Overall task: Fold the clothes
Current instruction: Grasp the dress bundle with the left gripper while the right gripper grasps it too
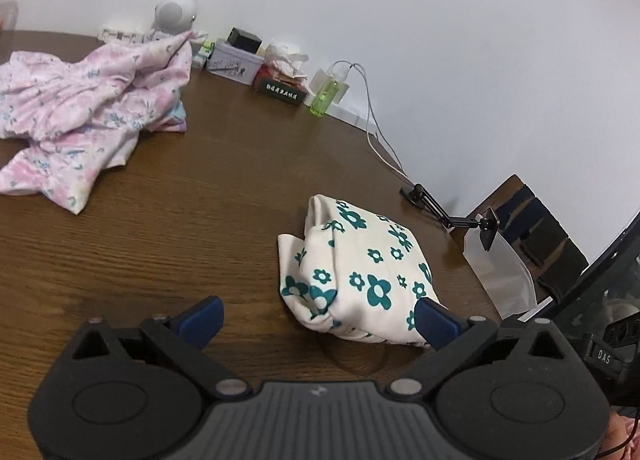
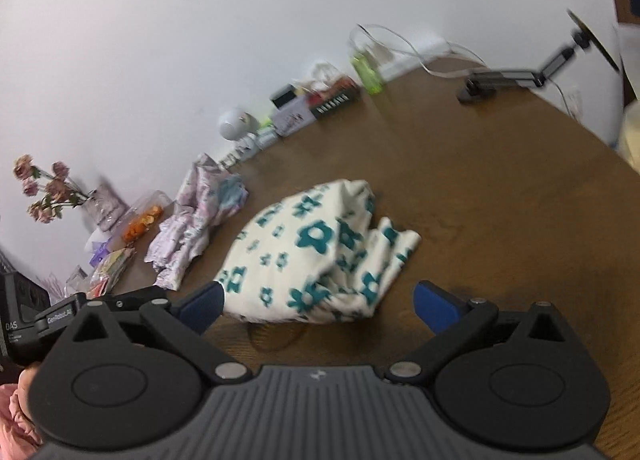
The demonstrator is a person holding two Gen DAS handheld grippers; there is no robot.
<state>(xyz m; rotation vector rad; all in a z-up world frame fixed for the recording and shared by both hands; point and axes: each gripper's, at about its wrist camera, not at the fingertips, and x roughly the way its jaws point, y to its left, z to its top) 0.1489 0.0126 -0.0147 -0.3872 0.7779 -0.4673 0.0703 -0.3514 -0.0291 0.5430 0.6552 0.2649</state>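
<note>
A folded white garment with teal flowers (image 1: 360,260) lies in a bundle on the brown wooden table (image 1: 180,220). My left gripper (image 1: 320,318) is open just short of its near edge. The right blue finger (image 1: 434,322) overlaps the bundle's near corner, and the left one stands over bare wood. In the right wrist view the same garment (image 2: 312,244) lies ahead of my right gripper (image 2: 320,300), which is open wide. Its left finger (image 2: 204,302) is by the cloth's near left corner. Neither gripper presses on cloth. A crumpled pink floral garment (image 1: 80,108) lies at the far left.
Along the wall stand a tin (image 1: 234,62), a tissue box (image 1: 284,86), a green bottle (image 1: 324,98) and a white cable (image 1: 376,136). A black clamp arm (image 1: 448,212) and a chair (image 1: 536,228) are at the table's right edge. Flowers in a vase (image 2: 48,192) and snack packets (image 2: 120,256) are far left.
</note>
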